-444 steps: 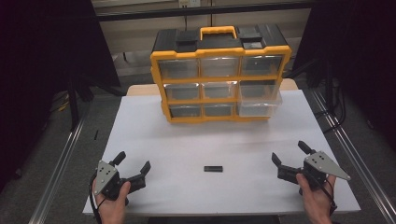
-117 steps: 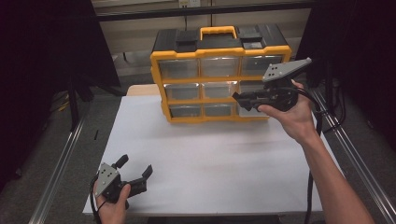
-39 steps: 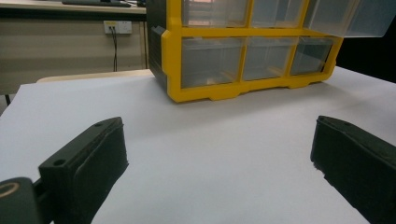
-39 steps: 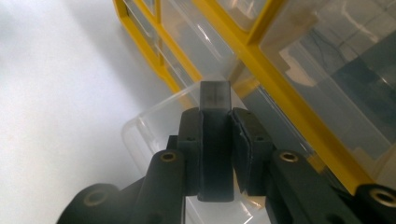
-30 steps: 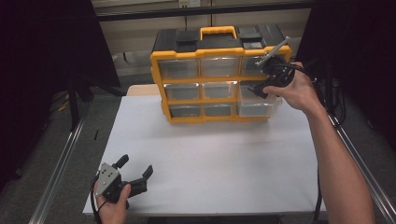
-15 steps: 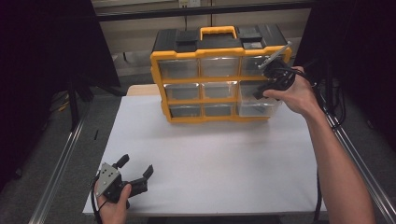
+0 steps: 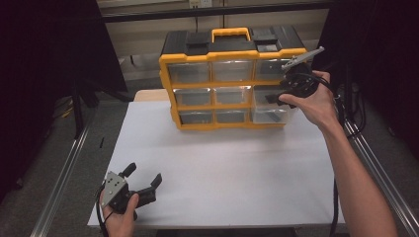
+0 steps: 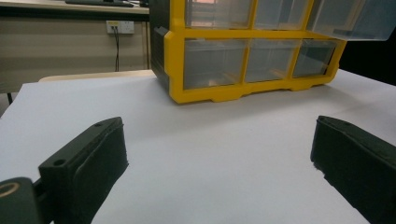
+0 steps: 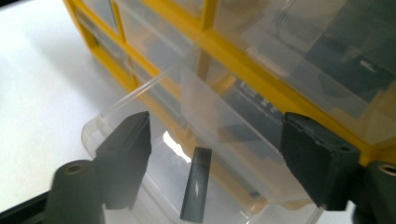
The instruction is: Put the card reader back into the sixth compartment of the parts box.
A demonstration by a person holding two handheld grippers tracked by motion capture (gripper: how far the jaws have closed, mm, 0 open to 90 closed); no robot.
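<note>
The right gripper (image 7: 289,91) hangs over the pulled-out drawer (image 7: 269,106) at the right end of the organizer's (image 7: 232,54) middle row, at the table's (image 7: 232,168) far edge. Its jaws have just been opening and stand wide apart, gripping nothing. In the right gripper view the bar (image 9: 196,189), small and black, lies on the floor of the drawer (image 9: 140,121), below and between the jaws and touching neither. The left gripper (image 7: 143,185) rests at the near left corner of the table, jaws wide apart and empty, pointing toward the organizer (image 8: 252,56) across bare white surface.
</note>
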